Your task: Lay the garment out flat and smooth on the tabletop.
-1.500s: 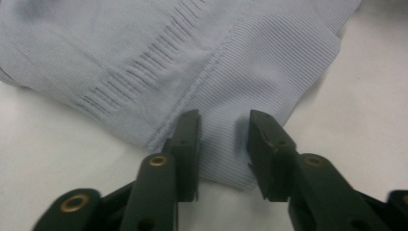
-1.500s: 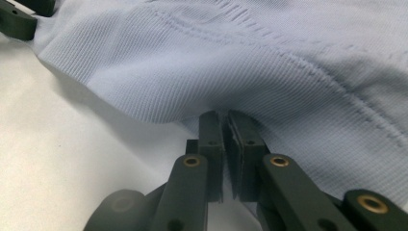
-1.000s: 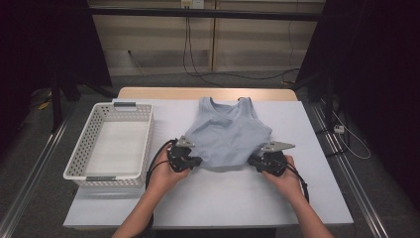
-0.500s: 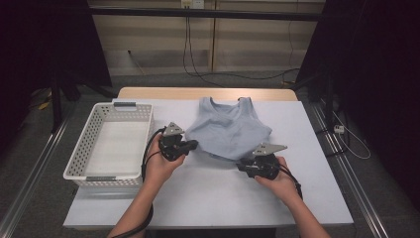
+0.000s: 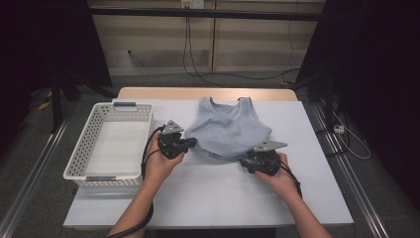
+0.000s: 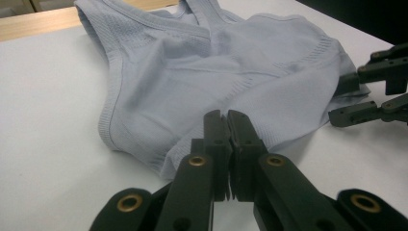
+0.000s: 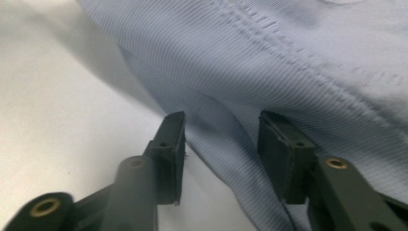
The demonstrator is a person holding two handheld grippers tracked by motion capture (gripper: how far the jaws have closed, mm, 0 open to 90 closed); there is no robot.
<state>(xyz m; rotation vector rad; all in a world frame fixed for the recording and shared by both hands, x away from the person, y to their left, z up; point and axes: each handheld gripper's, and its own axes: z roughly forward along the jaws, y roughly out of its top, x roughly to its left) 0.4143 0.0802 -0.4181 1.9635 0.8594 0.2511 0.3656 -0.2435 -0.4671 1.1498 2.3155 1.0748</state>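
A pale blue tank top [image 5: 229, 133] lies flat on the white worktop [image 5: 198, 193], neck toward the far edge, hem toward the person, with a white basket [image 5: 85, 171] off to its left. This looks like the folding step, caught between grips. The left tongs [image 6: 226, 126] are clenched tight with nothing between them, poised just at the shirt's lower left side, the cloth lying beyond the tips. The right tongs [image 7: 219, 144] sit at the hem's right corner and their jaws have just been opening; the fabric runs up between them, but the pads stand clear of it, so that corner is released. In the high view the left tongs [image 5: 190, 144] and the right tongs [image 5: 245, 162] frame the bottom edge from either side. My read: the next move calls for a fresh pinch on the fabric, so the left jaws must spread first, then both need a clean bite on the cloth without dragging it into wrinkles.
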